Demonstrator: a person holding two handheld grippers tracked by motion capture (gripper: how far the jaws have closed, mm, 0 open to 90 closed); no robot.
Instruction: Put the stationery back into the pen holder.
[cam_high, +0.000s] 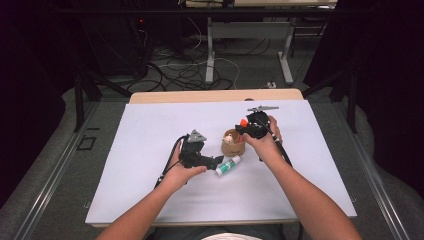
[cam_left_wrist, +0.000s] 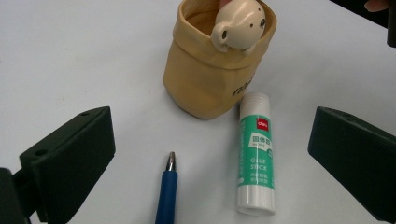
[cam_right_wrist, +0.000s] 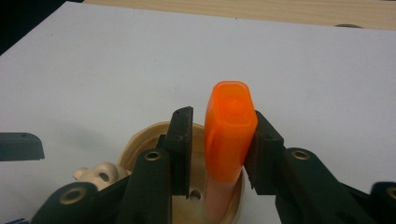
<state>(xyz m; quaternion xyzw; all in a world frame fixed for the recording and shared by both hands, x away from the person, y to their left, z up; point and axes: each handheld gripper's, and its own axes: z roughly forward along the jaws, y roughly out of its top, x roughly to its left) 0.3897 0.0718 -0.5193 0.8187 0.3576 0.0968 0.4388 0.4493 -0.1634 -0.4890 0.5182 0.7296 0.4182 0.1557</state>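
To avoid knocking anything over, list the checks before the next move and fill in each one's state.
1. Orange marker set into the pouch: ok, its lower end is below the rim.
2. Right gripper free of the marker: not ok, one jaw touches the cap and a gap shows at the other.
3. Pouch upright: ok.
4. Left gripper open: ok, jaws stand wide apart.
5. Blue pen lined up between the left jaws: ok, it lies flat and untouched.
6. Glue stick clear of the pouch: cannot tell, its cap lies right at the pouch's base.
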